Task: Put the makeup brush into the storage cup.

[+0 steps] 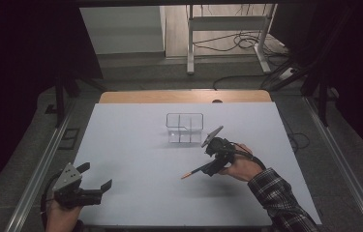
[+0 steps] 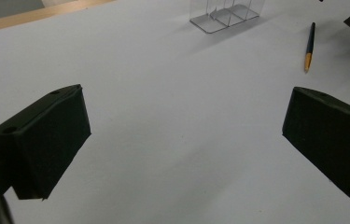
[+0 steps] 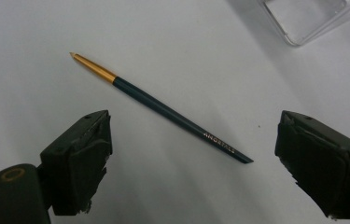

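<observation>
Two black two-jaw grippers are held over a pale grey-white table top (image 1: 135,145), one in each of the person's hands. Nearest, at the bottom left of the high view, the left gripper (image 1: 96,178) hangs just above the table's near edge with its jaws spread wide and nothing between them; in the left gripper view the left gripper (image 2: 184,140) frames bare table. The hand holding it is cut off by the lower edge of the high view. Farther in and to the right, the right gripper (image 3: 191,163) has its jaws wide apart too, holding nothing, and in the right gripper view they straddle a slim dark teal pencil-like stick with a gold-orange pointed tip (image 3: 161,108) that lies flat on the table. In the high view the right gripper (image 1: 207,168) covers the stick's dark rear part, so that the stick (image 1: 192,172) shows little more than its orange end; its long axis runs diagonally, tip pointing toward the near left, dark end toward the far right. Small gold lettering is printed near the dark end, too small to read surely. The right hand (image 1: 242,166) comes out of a plaid sleeve (image 1: 280,200). Beyond, near the table's middle, stands a clear plastic box divided into compartments (image 1: 185,128), well apart from the stick; its corner is cut off at the top of the right gripper view.
</observation>
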